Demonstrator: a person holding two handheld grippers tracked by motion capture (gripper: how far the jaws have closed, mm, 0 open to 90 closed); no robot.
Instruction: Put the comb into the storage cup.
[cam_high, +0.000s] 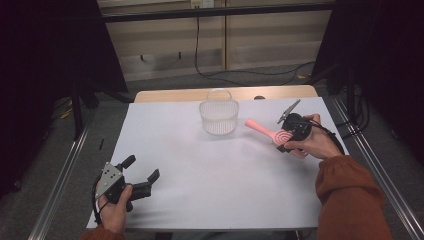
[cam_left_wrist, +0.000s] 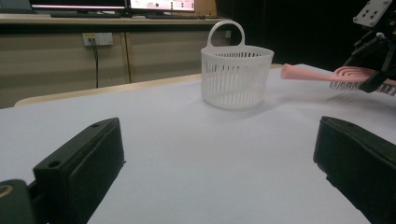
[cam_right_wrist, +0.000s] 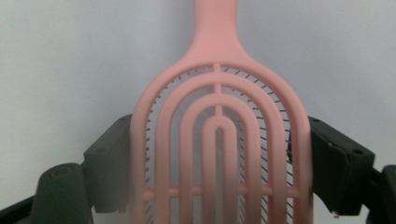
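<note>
Right gripper view: my right gripper (cam_right_wrist: 217, 154) clamps the pink brush (cam_right_wrist: 218, 140) between its fingers; my left gripper (cam_left_wrist: 219, 158) gapes wide apart, the basket (cam_left_wrist: 236, 77) beyond its fingertips.

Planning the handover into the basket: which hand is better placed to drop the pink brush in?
Right. The right gripper already clamps the pink brush by its head, handle pointing toward the white basket close by. The left gripper sits open and empty at the table's near left corner, farther off.

High view steeply above table (cam_high: 210, 165); both claw views low, sharing white basket (cam_high: 218, 117) partly.
</note>
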